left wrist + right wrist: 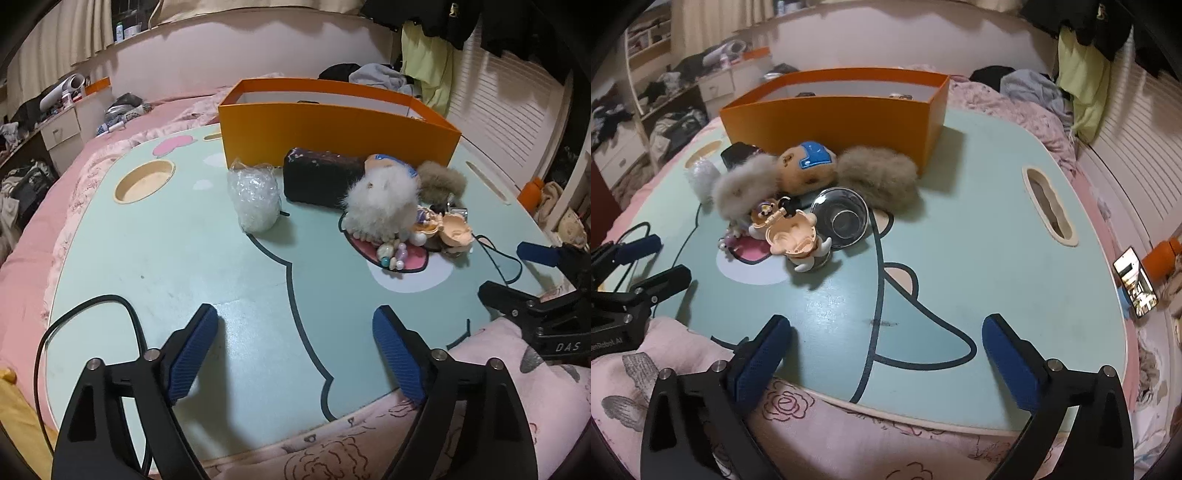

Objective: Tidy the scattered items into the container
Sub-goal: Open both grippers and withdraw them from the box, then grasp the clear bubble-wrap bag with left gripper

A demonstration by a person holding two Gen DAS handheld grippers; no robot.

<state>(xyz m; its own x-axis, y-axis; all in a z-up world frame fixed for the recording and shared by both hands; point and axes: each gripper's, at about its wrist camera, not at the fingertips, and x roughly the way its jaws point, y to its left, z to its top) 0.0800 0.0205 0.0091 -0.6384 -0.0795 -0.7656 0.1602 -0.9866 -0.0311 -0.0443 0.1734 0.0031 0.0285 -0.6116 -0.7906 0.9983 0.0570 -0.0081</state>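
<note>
Orange box [834,122] holds 2 small, indistinct items near its far wall.

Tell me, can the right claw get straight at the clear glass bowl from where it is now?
Probably yes. The right claw stands open and empty, only bare table lies before the glass bowl, though the toy figure crowds the bowl's left side.

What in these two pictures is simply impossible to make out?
- Inside of the orange box: both views, its near wall hides the floor; only dark tops show.
- Dark case: right view, mostly behind the white furry toy.
- Small beads: left view, too small to identify.
- Phone screen: right view, tiny and distorted.
</note>
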